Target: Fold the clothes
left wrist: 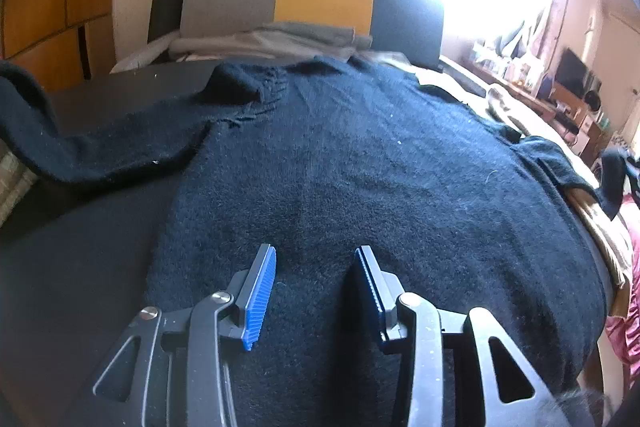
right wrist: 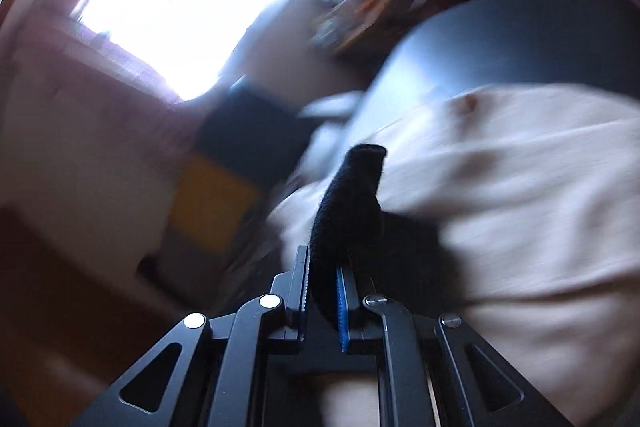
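Left wrist view shows a black sweater [left wrist: 360, 167] spread flat on the dark surface [left wrist: 80, 267], its body reaching the near edge, one sleeve [left wrist: 100, 147] stretched toward the left edge. The left gripper [left wrist: 316, 287] hovers over the hem with its fingers apart, holding nothing. In the blurred right wrist view, the right gripper [right wrist: 324, 287] has its fingers clamped on a bunch of the black knit [right wrist: 348, 207]. The sweater looks soft, thick and floppy; I'd grip it at cuffs, hem corners or shoulders.
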Demonstrator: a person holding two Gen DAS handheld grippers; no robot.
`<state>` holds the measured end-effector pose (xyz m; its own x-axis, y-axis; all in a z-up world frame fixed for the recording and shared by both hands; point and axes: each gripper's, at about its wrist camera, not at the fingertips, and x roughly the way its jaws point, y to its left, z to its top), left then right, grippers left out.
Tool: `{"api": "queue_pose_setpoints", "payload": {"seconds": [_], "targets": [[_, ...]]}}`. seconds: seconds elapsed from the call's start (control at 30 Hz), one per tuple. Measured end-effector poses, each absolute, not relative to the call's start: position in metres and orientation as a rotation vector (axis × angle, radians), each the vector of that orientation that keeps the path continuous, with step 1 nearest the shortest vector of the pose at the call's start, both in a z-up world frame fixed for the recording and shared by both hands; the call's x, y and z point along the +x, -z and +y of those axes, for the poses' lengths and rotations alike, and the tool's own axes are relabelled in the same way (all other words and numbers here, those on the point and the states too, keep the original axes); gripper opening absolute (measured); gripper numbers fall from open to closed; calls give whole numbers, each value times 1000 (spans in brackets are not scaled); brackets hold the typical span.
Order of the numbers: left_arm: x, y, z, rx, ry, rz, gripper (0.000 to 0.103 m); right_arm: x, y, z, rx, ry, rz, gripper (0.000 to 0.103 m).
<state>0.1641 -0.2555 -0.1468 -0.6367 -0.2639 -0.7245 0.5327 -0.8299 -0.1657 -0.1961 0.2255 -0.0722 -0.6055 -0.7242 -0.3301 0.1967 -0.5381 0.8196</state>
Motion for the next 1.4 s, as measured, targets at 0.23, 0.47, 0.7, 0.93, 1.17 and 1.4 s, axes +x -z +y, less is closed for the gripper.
{"api": "queue_pose_setpoints", "payload": {"seconds": [0.23, 0.47, 0.7, 0.93, 1.17, 1.4], "targets": [[124, 122, -254, 1097, 2587, 841, 44, -180, 111, 75, 1098, 1929, -786, 15], [39, 105, -212, 1251, 2783, 941, 44, -142, 128, 52, 1136, 1914, -625, 74], [-59, 103, -190, 1422, 2846, 858, 45, -95, 118, 48, 1054, 1905, -347, 81], [-127, 114, -159, 1576, 2993, 502, 46, -73, 133, 14, 990, 1863, -123, 85], [-140, 129, -129, 1820, 3075, 257, 7, -87, 138, 20, 992, 1812, -203, 86], [-147, 72, -143, 1685, 3199, 342, 3, -84, 137, 10, 963, 1804, -148, 93]]}}
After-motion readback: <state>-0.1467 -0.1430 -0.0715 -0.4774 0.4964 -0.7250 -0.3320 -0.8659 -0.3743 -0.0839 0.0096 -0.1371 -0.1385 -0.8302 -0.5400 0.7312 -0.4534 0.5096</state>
